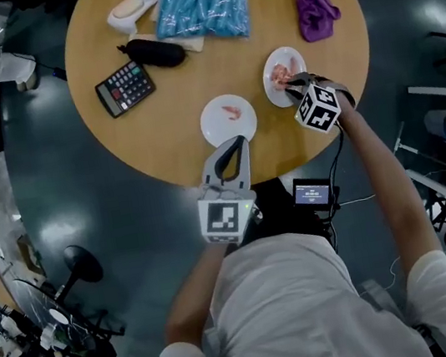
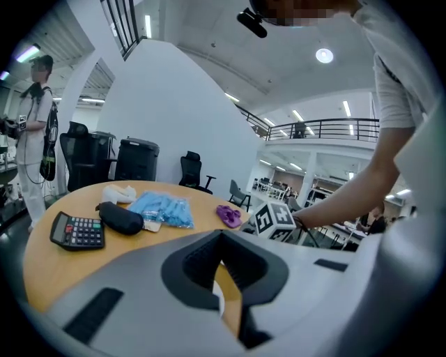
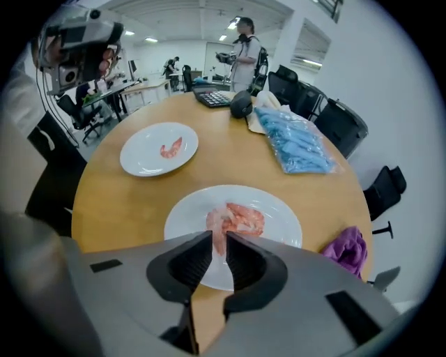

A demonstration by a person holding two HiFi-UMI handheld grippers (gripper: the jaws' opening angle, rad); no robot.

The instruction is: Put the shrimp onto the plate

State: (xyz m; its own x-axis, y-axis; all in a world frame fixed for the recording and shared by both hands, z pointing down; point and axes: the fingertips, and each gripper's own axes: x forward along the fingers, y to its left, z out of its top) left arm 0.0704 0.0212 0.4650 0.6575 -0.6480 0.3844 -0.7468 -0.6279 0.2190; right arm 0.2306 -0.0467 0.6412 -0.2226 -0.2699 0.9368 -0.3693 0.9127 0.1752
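Shrimp pile (image 3: 240, 217), right plate (image 3: 287, 224), single shrimp (image 3: 171, 148), left plate (image 3: 141, 159), right tongs (image 3: 217, 240) parted, left tongs (image 2: 223, 234) clenched.

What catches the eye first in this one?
The right gripper is poised over a pile of shrimp on the white plate at the right of the round table, fingers slightly apart. Beside it, a second plate holds a single shrimp.

right gripper (image 1: 290, 82) covers part of the shrimp pile (image 1: 277, 77) in head view, count unreadable there; left gripper (image 2: 221, 236) hides all but a sliver of the near plate (image 2: 217, 296) in its own view.
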